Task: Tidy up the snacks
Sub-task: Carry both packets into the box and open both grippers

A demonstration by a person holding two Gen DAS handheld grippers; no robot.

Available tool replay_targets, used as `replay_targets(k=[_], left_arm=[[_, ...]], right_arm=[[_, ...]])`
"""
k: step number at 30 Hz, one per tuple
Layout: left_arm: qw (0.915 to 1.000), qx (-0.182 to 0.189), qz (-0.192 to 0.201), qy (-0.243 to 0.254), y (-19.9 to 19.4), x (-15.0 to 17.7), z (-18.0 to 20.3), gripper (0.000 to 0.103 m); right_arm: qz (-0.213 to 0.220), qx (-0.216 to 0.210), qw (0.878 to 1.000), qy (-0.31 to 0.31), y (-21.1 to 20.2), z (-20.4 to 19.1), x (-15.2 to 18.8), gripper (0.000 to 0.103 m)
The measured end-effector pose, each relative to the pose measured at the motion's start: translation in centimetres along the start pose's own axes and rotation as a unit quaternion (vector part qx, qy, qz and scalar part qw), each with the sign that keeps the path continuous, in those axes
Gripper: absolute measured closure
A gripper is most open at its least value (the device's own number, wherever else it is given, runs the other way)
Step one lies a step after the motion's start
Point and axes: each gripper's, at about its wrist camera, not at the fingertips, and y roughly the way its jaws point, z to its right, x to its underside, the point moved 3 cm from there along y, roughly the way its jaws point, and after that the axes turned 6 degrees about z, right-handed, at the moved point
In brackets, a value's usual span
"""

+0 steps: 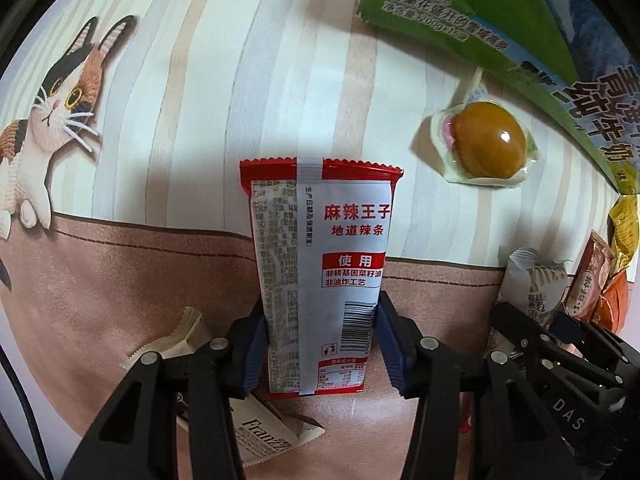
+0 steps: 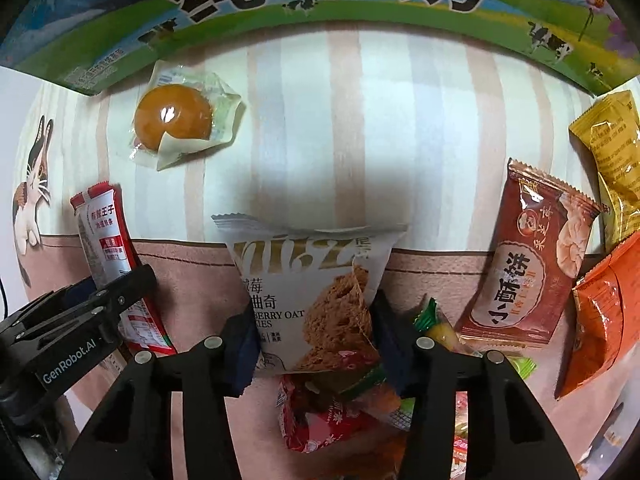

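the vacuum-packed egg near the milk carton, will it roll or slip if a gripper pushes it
The egg is a smooth rounded dome, so it might want to roll, but its flat crinkled wrapper skirt lies spread on the tablecloth and probably checks that. The glossy film shows a bright highlight, so fingers could slip on it. It likely slides as one piece rather than flopping.

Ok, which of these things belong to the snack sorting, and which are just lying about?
In the job:
red-and-white spicy strip packet in left gripper
white oat cookie packet in right gripper
vacuum-packed brown egg
brown pastry packet

Lying about:
green milk carton box
cat-print tablecloth
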Motion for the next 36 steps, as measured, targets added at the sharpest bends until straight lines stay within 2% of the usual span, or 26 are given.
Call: replay_targets(k=[2,3,6,10,17,20,25,27,29,32,36], left_arm=[[1.0,0.002,0.003,0.002,-1.0,0.8,1.3,0.058],[1.0,0.004,0.005,0.002,-2.3,2.2,1.3,0.059],[0.9999,0.013,0.001,0.002,-3.5,2.9,0.7,0.059],[0.9981,0.054,0.023,-0.021,-8.0,3.5,0.7,0.06],[0.9896,0.11,0.093,-0.006,-17.6,1.7,1.4,0.06],[0.9851,0.132,0.111,0.006,-20.9,0.3,4.2,0.059],[0.98,0.142,0.136,0.032,-23.7,-3.7,6.9,0.059],[0.9797,0.137,0.139,0.046,-23.8,-5.7,7.7,0.059],[0.9814,0.123,0.137,0.054,-23.5,-8.9,8.8,0.059],[0.9833,0.101,0.138,0.063,-22.6,-12.7,9.6,0.059],[0.9873,0.065,0.126,0.072,-20.3,-18.1,10.7,0.058]], right_arm=[[0.003,-0.004,1.0,-0.003,-0.5,0.0,0.1,0.051],[0.006,-0.009,1.0,-0.003,-0.9,0.0,0.3,0.051],[0.019,-0.024,0.999,-0.01,-2.7,0.0,0.9,0.052],[0.047,-0.048,0.997,-0.024,-6.6,0.2,2.2,0.052],[0.108,-0.087,0.99,-0.038,-15.0,1.5,3.3,0.052],[0.13,-0.106,0.985,-0.029,-18.5,2.2,2.8,0.052],[0.179,-0.136,0.974,-0.006,-24.9,3.9,-1.1,0.052],[0.195,-0.135,0.971,-0.002,-26.2,4.5,-3.3,0.052],[0.212,-0.116,0.97,0.007,-27.3,5.9,-6.9,0.052],[0.217,-0.088,0.972,0.019,-26.9,7.3,-12.1,0.052],[0.198,-0.051,0.978,0.03,-24.3,8.8,-18.4,0.052]])
